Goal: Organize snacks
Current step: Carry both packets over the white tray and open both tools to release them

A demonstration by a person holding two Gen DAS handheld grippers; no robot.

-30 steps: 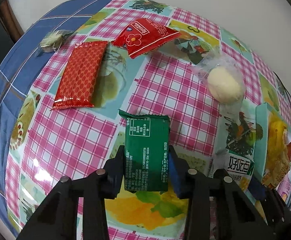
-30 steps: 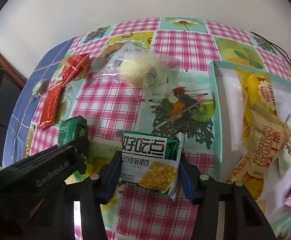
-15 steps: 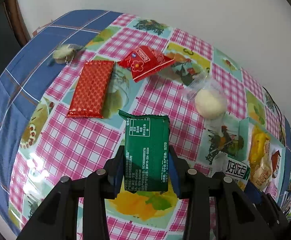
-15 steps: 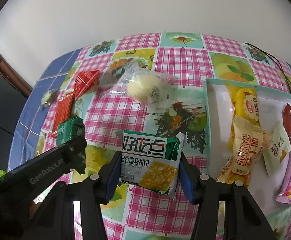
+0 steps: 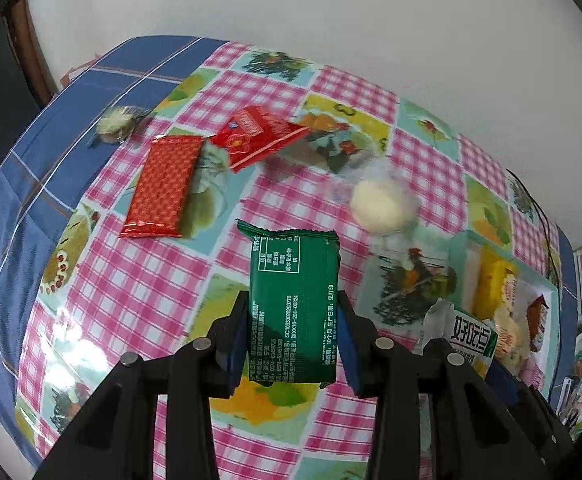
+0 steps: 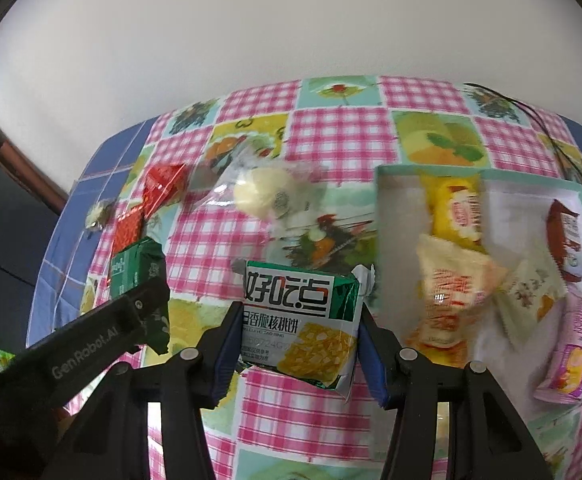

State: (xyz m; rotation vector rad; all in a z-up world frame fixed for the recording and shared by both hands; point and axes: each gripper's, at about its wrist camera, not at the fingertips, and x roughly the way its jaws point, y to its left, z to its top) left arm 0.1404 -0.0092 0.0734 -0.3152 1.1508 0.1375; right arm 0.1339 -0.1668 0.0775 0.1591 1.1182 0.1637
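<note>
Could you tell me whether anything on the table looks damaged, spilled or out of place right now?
Nothing looks damaged or spilled. Both held packets, the dark green foil packet and the green-and-white walnut biscuit packet, look intact. Snacks outside the teal-rimmed box simply lie scattered: a red patterned bar and a clear-wrapped round bun.

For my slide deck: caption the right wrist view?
Right gripper holds a walnut-cookie packet beside the snack box.

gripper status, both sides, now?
Left gripper: closed on the dark green snack packet, held above the table.
Right gripper: closed on the green-and-white walnut cookie pack, also lifted.
</note>
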